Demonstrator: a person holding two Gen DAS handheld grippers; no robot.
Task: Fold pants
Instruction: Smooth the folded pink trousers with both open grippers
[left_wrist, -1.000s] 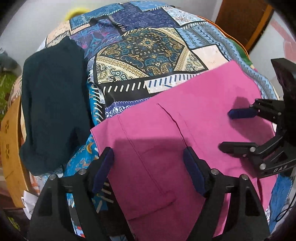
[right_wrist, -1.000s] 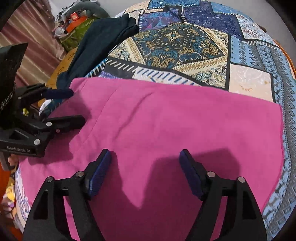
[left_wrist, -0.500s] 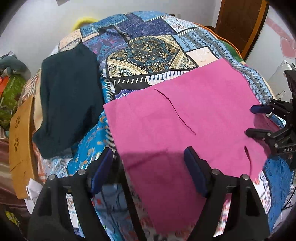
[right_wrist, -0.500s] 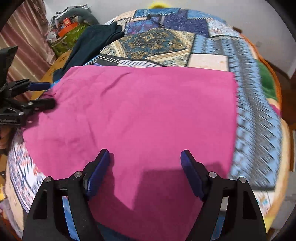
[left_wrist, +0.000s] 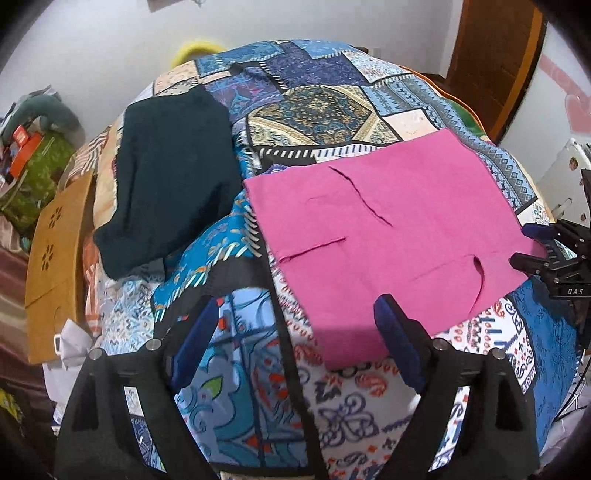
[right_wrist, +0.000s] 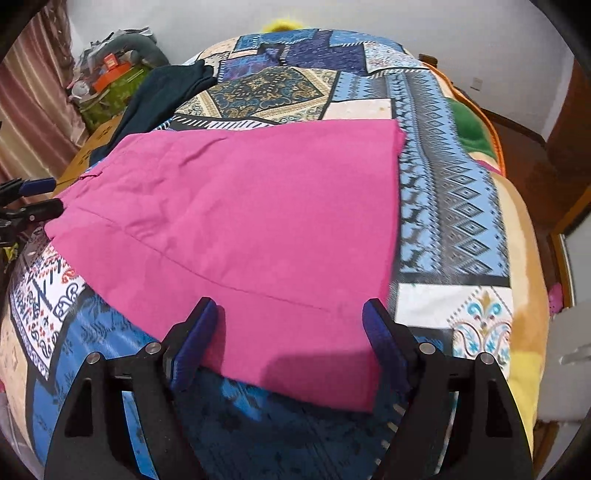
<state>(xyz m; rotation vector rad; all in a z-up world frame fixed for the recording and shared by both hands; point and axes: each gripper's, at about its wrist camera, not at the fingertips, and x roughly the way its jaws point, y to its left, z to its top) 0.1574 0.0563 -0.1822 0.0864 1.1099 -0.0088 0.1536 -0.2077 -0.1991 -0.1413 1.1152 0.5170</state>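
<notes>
Pants (left_wrist: 384, 236), one pink pair, one dark garment (left_wrist: 170, 177); both tongs (left_wrist: 295, 343) (right_wrist: 291, 332) released.

"DAS" — white capitals on black body of right gripper (left_wrist: 532, 245), seen at right edge of left wrist view. Orange boxes among clutter by wall carry print — too small to read. No other legible text.

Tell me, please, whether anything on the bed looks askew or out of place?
Nothing stands out. The folded pink cloth pants lie flat on the patchwork bedspread, with only faint creases, and the dark folded garment rests apart beside them.
</notes>
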